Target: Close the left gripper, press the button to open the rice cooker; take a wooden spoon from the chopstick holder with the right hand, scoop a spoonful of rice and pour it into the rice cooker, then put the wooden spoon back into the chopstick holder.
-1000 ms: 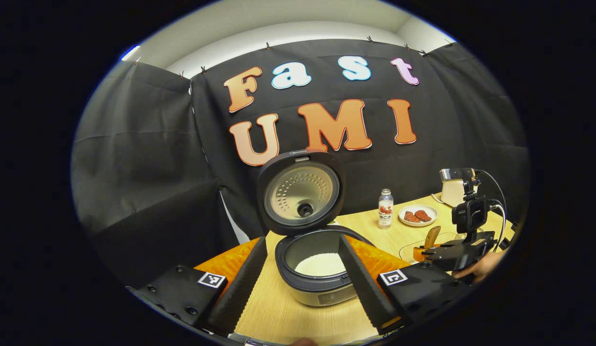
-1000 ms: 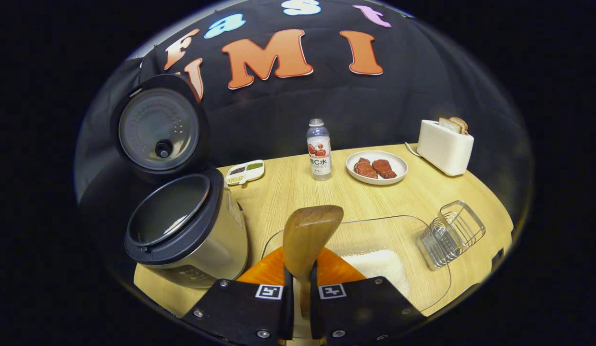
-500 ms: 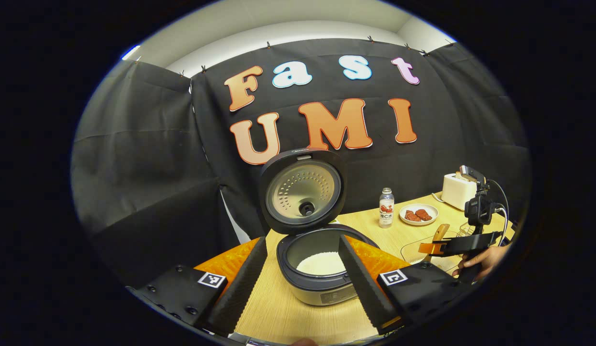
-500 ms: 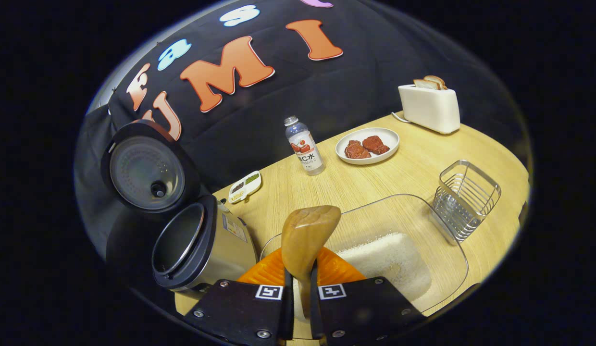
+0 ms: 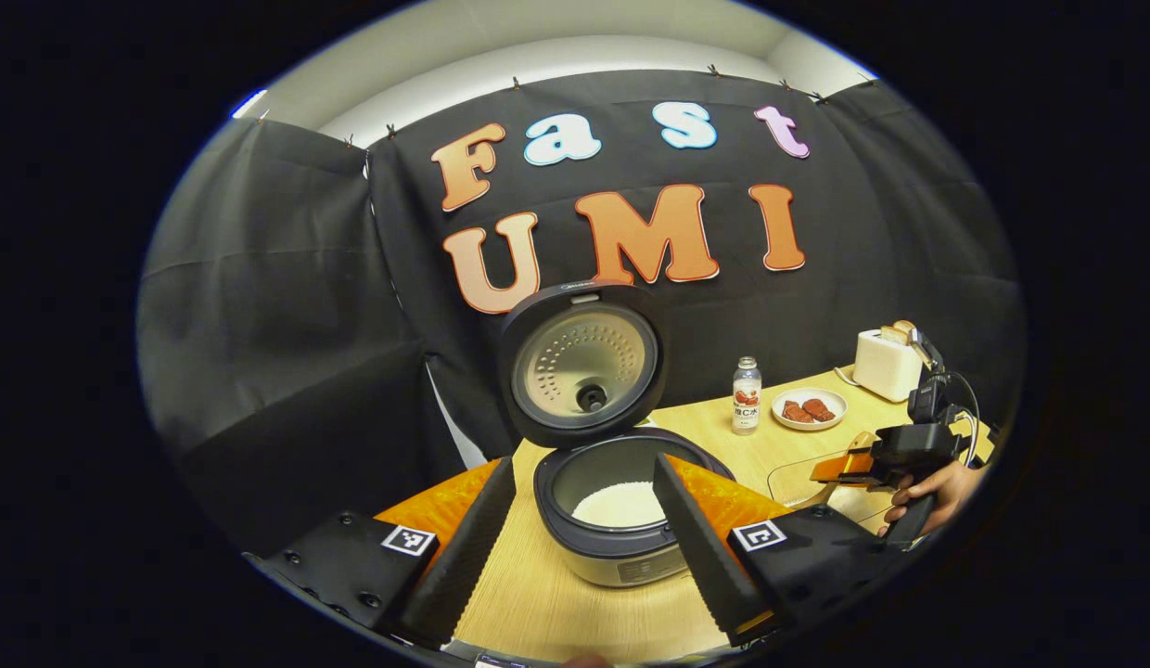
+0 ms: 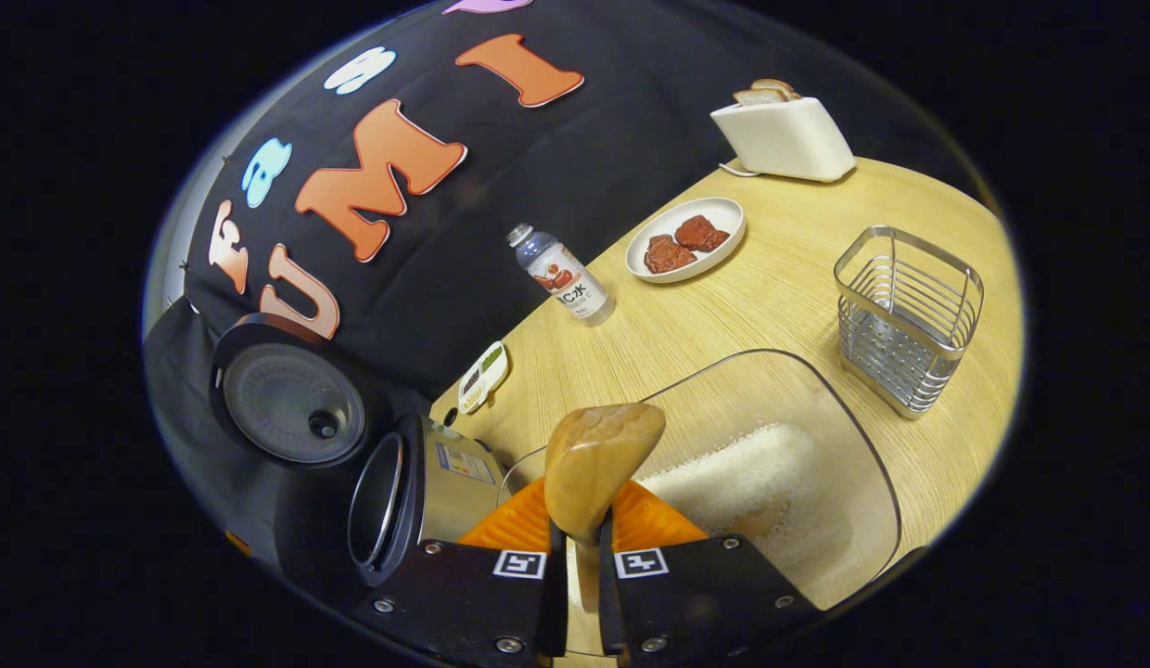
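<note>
Your right tool (image 6: 575, 580) grips the spoon (image 6: 598, 455) above the rice tray (image 6: 849, 464); your left tool (image 5: 575, 547) hangs released before the open cooker (image 5: 621, 520). Returning step: next, carry it forward-right, handle down into the holder (image 6: 909, 315).

Right gripper (image 6: 575, 594) has rolled over the last second, fingers clamped on the wooden spoon (image 6: 598, 455): in the right gripper view the counter (image 6: 779, 297) now slopes up toward 2 o'clock. The chopstick holder (image 6: 909, 315) has drifted from 4 toward 3 o'clock; the rice cooker (image 6: 417, 496) lies tipped at 8 o'clock. Seen from the left gripper view, it has withdrawn toward 3 o'clock.
</note>
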`<act>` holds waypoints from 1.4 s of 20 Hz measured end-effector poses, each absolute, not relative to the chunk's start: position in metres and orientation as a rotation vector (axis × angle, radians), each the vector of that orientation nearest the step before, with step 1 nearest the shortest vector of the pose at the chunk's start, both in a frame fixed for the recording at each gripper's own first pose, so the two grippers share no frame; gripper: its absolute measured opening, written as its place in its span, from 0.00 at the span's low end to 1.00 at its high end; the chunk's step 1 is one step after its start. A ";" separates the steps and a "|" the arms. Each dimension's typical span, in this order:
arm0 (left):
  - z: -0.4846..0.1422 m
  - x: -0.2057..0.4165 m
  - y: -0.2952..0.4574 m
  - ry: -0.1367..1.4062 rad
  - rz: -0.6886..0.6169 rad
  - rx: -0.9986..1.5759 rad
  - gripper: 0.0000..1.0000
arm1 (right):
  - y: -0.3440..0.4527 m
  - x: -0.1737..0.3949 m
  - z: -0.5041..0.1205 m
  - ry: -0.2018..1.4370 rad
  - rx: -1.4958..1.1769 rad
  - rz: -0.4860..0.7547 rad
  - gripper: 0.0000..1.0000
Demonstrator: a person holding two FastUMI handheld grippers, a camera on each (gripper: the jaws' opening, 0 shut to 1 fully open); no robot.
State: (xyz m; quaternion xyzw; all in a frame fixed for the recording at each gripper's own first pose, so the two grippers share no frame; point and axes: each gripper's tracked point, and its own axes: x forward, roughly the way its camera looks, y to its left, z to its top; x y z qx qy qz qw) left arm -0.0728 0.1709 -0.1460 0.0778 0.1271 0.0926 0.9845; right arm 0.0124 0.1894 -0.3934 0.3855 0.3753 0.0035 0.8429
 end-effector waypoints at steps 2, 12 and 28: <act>-0.145 -0.074 0.173 0.255 0.197 0.162 1.00 | 0.183 0.013 -0.393 0.793 0.853 0.014 0.13; -0.143 -0.073 0.171 0.256 0.215 0.163 1.00 | 0.120 0.018 -0.366 0.697 1.137 -0.002 0.13; -0.136 -0.083 0.179 0.213 0.233 0.130 0.94 | 0.105 0.043 -0.283 0.539 1.474 0.102 0.13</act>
